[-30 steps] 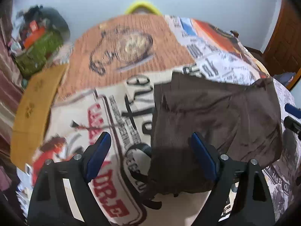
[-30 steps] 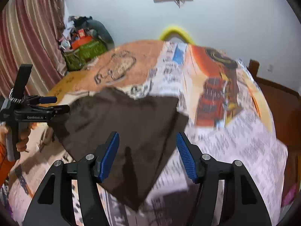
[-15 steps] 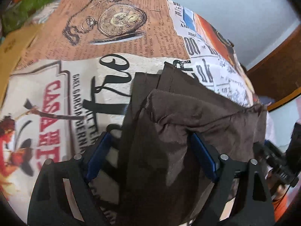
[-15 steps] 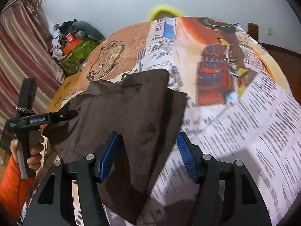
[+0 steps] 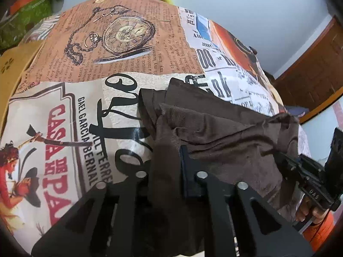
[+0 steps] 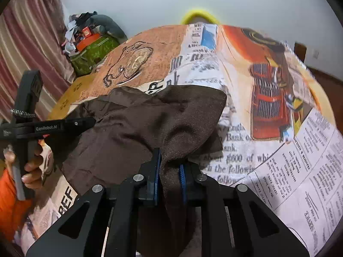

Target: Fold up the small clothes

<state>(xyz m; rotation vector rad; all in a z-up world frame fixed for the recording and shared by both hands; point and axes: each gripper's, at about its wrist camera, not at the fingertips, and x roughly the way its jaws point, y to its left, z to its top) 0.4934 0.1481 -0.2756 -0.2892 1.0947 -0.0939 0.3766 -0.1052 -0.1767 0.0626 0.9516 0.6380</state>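
A small dark brown garment (image 5: 223, 132) lies rumpled on the printed tablecloth (image 5: 90, 115); it also shows in the right wrist view (image 6: 150, 120). My left gripper (image 5: 169, 167) is shut on its near left edge, with cloth bunched between the fingers. My right gripper (image 6: 169, 171) is shut on its near right edge, with a fold of cloth pinched between the blue pads (image 6: 156, 171). The near edge is lifted off the table. Each gripper shows in the other's view, the right one (image 5: 308, 177) and the left one (image 6: 51, 126).
The table has a newspaper-collage cloth with a pocket watch print (image 5: 126, 34). A green bag with clutter (image 6: 94, 51) stands by striped curtains (image 6: 25, 49) at the far left. A yellow chair back (image 6: 199, 17) is behind the table. A wooden door (image 5: 317, 68) is at the right.
Both grippers have closed on the near edge of the brown garment and raised it; the cloth now bunches up between them. Earlier both were open over it.
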